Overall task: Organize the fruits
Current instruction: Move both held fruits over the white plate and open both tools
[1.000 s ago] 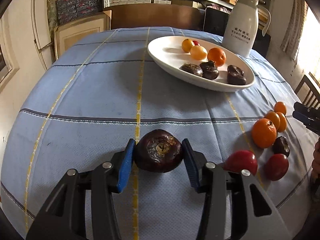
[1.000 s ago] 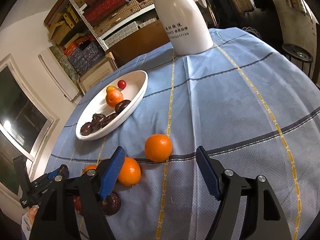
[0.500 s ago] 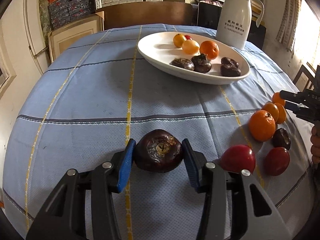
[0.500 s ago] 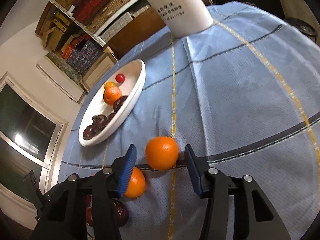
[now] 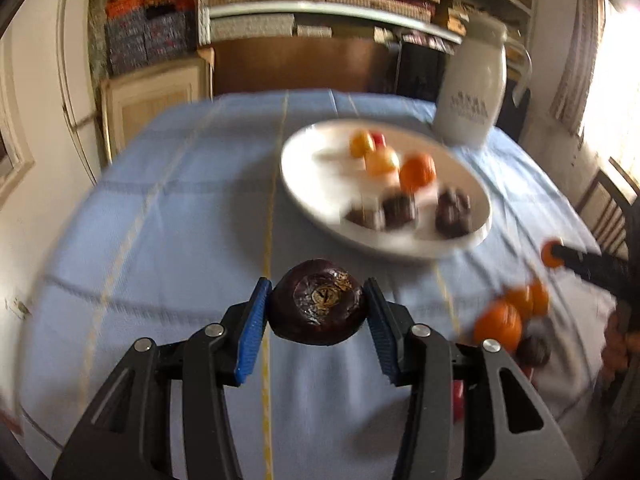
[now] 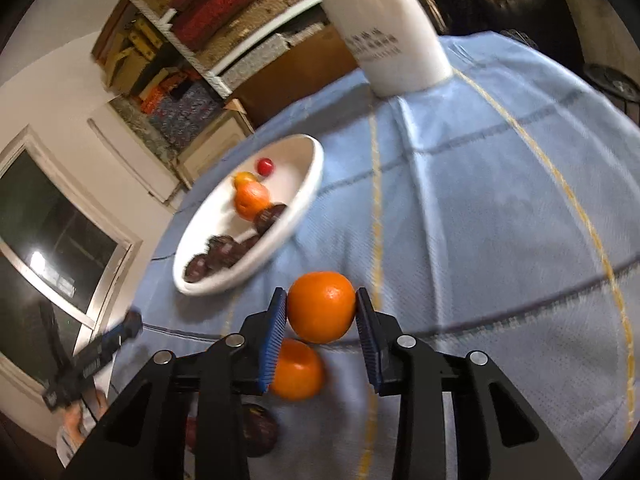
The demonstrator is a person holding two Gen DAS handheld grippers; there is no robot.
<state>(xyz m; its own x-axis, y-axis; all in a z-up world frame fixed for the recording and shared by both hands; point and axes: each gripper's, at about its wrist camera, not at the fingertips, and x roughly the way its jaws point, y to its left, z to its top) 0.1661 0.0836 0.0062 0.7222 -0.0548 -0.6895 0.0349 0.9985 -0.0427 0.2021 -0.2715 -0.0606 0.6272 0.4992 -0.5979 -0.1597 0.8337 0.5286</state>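
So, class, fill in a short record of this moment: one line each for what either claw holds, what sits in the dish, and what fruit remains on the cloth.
left claw: shut on dark brown fruit
right claw: just closed on orange
white dish: holds orange, yellow, small red and dark fruits
blue tablecloth: another orange and a dark fruit lie loose
white jug: stands beyond the dish
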